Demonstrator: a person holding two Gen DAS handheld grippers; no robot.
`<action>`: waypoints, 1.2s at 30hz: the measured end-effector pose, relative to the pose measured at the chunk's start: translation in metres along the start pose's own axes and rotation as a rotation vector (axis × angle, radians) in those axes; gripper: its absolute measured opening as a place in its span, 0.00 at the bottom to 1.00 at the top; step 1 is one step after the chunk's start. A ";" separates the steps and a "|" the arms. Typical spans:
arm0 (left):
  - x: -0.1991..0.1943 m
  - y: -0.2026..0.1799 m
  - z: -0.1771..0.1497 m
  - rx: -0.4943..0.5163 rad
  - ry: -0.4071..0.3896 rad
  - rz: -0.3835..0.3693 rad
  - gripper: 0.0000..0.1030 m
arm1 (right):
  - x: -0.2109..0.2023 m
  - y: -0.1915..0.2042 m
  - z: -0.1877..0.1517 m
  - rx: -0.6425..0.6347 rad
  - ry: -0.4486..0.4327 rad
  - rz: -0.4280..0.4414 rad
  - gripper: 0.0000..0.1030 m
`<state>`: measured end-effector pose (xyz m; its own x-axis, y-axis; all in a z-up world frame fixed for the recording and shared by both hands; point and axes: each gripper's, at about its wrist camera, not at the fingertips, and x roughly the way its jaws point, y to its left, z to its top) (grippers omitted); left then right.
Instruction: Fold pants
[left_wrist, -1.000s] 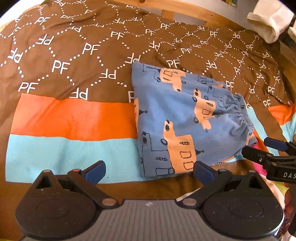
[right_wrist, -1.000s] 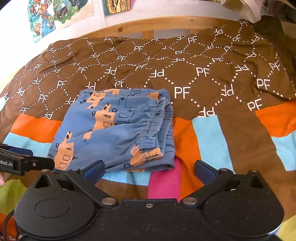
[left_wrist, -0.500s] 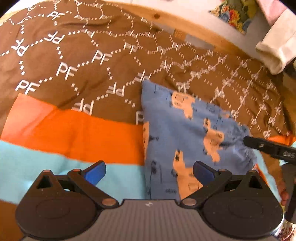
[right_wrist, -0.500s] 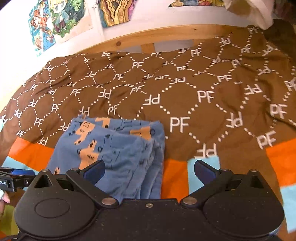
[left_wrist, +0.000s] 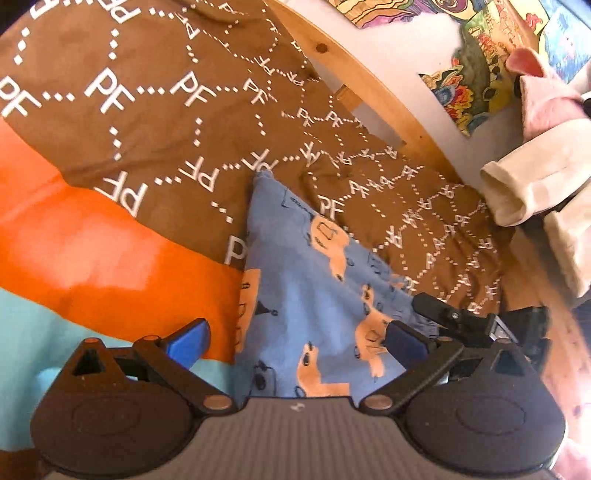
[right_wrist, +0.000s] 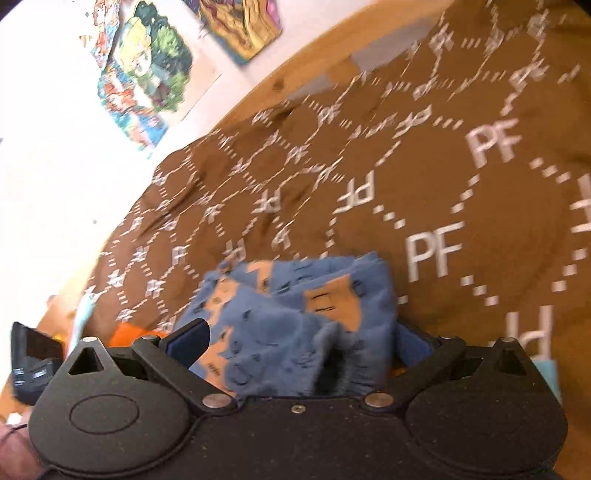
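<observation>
Both grippers, left gripper (left_wrist: 295, 341) and right gripper (right_wrist: 301, 341), are hanging wide around the folded pants (left_wrist: 314, 295) lying on the bed (left_wrist: 147, 147); closing and lifting probably comes next.

White "PF" monogram repeated across brown bedcover (left_wrist: 155, 122), set within dotted white diamond lattice, some instances inverted or mirrored, same "PF" marks legible in right wrist view (right_wrist: 436, 254), no other readable text
</observation>
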<state>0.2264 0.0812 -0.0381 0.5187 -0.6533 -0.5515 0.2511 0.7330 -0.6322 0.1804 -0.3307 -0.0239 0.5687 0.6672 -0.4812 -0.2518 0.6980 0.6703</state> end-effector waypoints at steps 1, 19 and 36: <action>0.001 0.001 0.001 -0.003 0.008 -0.015 1.00 | -0.001 -0.002 0.002 0.014 0.001 0.013 1.00; 0.000 -0.018 -0.003 0.065 0.052 0.133 0.18 | -0.026 0.044 -0.031 -0.002 -0.154 -0.304 0.22; -0.037 -0.096 0.005 0.287 -0.085 0.124 0.15 | -0.064 0.141 -0.059 -0.506 -0.225 -0.458 0.18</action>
<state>0.1869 0.0356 0.0455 0.6228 -0.5464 -0.5599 0.3960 0.8374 -0.3767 0.0618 -0.2596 0.0684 0.8379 0.2464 -0.4871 -0.2502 0.9664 0.0584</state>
